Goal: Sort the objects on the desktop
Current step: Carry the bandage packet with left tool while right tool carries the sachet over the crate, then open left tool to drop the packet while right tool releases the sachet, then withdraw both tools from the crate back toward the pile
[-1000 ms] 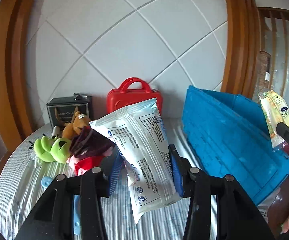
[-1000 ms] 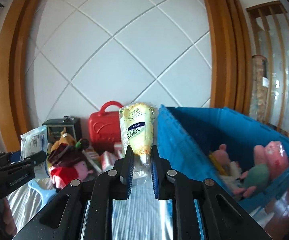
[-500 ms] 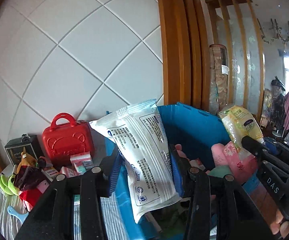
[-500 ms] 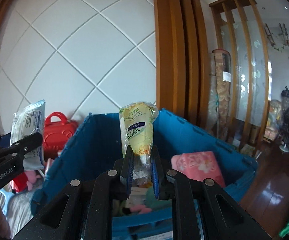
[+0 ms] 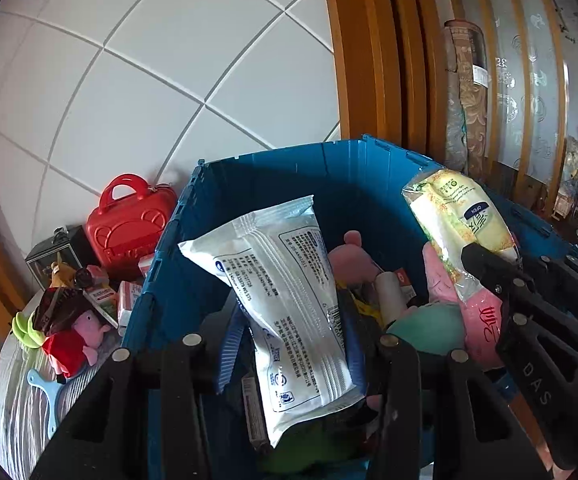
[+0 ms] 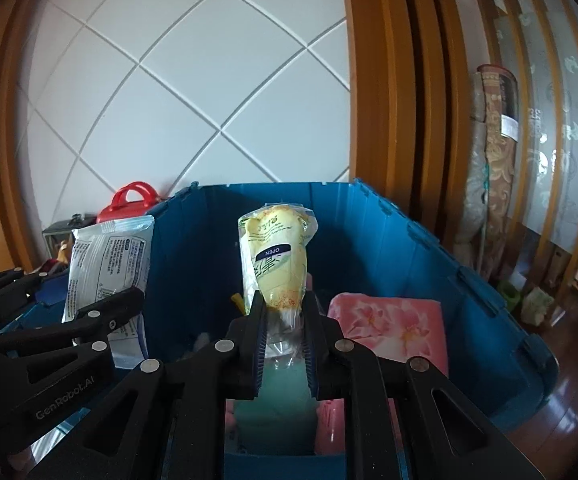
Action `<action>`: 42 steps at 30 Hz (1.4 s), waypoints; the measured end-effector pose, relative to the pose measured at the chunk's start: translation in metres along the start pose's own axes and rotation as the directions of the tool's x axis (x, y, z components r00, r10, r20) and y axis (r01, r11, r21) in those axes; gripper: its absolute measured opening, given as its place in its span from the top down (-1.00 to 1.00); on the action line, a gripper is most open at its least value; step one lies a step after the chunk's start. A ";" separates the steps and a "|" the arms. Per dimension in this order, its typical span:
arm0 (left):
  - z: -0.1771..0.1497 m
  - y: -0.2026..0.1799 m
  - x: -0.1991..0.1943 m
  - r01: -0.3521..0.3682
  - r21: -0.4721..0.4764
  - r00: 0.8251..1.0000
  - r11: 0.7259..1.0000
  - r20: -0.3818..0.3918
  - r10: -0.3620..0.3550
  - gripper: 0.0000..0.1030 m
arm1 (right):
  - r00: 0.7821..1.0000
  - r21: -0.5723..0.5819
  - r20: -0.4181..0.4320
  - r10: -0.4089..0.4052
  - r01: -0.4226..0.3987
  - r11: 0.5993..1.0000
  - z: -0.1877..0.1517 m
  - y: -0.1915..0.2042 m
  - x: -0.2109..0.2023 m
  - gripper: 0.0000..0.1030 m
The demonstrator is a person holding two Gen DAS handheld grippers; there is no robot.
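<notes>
Both grippers are over the blue bin (image 5: 273, 184) right now. Left gripper (image 5: 293, 344) is part-open, its pads clamped on a white wipes pack (image 5: 289, 304) that sticks up and leans left. Right gripper (image 6: 283, 344) is nearly closed, pinching the clear tail of a yellow bag (image 6: 275, 256), which stands upright above the toys inside.

your left gripper (image 5: 293, 344) clamps the white pack (image 5: 285, 312) between its fingers, blue bin (image 5: 273, 176) just beyond.
</notes>
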State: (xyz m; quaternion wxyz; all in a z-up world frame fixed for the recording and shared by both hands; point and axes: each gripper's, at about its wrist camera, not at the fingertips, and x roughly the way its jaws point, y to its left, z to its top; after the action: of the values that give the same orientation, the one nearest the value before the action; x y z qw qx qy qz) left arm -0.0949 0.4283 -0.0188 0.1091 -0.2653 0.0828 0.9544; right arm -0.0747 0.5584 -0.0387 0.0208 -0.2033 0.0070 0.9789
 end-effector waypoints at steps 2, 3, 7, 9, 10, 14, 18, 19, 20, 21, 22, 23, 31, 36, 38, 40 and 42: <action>0.000 -0.001 0.001 -0.011 -0.001 1.000 1.000 -0.007 0.011 0.13 | 1.000 0.003 -0.004 0.010 -0.010 1.000 -0.001 -0.005 0.005 0.68; -0.001 -0.001 0.001 -0.012 -0.004 1.000 1.000 -0.008 0.012 0.12 | 1.000 0.006 -0.005 0.010 -0.010 1.000 -0.001 -0.007 0.007 0.68; -0.003 0.000 -0.001 -0.007 -0.018 1.000 1.000 -0.006 0.007 0.06 | 1.000 0.000 -0.008 0.000 0.000 1.000 -0.002 -0.009 0.011 0.63; -0.003 -0.001 -0.003 -0.016 -0.016 1.000 1.000 -0.003 0.016 -0.06 | 1.000 0.001 -0.004 -0.011 0.011 1.000 -0.002 -0.009 0.011 0.61; -0.003 -0.002 -0.003 -0.019 -0.015 1.000 1.000 -0.002 0.019 -0.17 | 1.000 0.006 0.000 -0.010 0.010 1.000 -0.002 -0.010 0.010 0.57; -0.002 -0.003 -0.012 -0.041 -0.008 0.998 0.999 0.036 0.041 -0.62 | 1.000 0.030 0.017 -0.021 0.021 0.999 -0.001 -0.016 0.006 -0.01; 0.000 0.002 -0.019 -0.033 -0.027 0.998 0.999 0.052 0.035 -0.62 | 0.997 0.032 0.048 -0.058 0.057 0.998 0.003 -0.019 -0.004 -0.16; 0.001 0.004 -0.020 -0.032 -0.034 0.998 0.999 0.056 0.034 -0.63 | 0.996 0.035 0.055 -0.064 0.063 0.997 0.005 -0.020 -0.006 -0.22; 0.001 0.006 -0.022 -0.030 -0.041 0.998 0.999 0.061 0.033 -0.66 | 0.996 0.037 0.063 -0.071 0.069 0.997 0.006 -0.021 -0.009 -0.29; 0.002 0.008 -0.024 -0.029 -0.050 0.997 0.998 0.068 0.032 -0.78 | 0.994 0.037 0.071 -0.078 0.075 0.996 0.008 -0.021 -0.012 -0.48; 0.002 0.011 -0.027 -0.029 -0.061 0.997 0.998 0.075 0.033 -0.85 | 0.993 0.035 0.082 -0.088 0.085 0.996 0.009 -0.021 -0.015 -0.69; 0.003 0.013 -0.029 -0.034 -0.071 0.996 0.997 0.083 0.039 -0.94 | 0.991 0.029 0.091 -0.094 0.092 0.995 0.009 -0.020 -0.018 -0.77; 0.005 0.037 -0.051 -0.075 -0.090 0.988 0.993 0.128 0.086 -0.97 | 0.985 0.052 0.123 -0.121 0.115 0.992 0.018 -0.015 -0.029 -0.99; -0.003 0.076 -0.065 -0.122 -0.143 0.980 0.982 0.140 0.142 -0.97 | 0.982 0.041 0.163 -0.092 0.086 0.995 0.028 0.013 -0.039 -0.99; -0.008 0.099 -0.071 -0.142 -0.169 0.976 0.975 0.142 0.167 -0.98 | 0.981 0.024 0.183 -0.066 0.062 0.998 0.031 0.032 -0.043 -0.99; -0.014 0.124 -0.075 -0.161 -0.198 0.972 0.967 0.140 0.190 -0.98 | 0.980 0.005 0.195 -0.036 0.036 0.999 0.033 0.054 -0.045 -0.99; -0.021 0.153 -0.078 -0.174 -0.224 0.969 0.959 0.136 0.207 -0.98 | 0.979 -0.016 0.204 -0.011 0.014 1.000 0.035 0.080 -0.046 -0.99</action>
State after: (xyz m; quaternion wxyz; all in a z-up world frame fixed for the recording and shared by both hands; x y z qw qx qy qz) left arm -0.0579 0.2641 0.0201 -0.0058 -0.1894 -0.0022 0.9819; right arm -0.0502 0.4771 0.0118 0.0257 -0.1019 -0.0051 0.9945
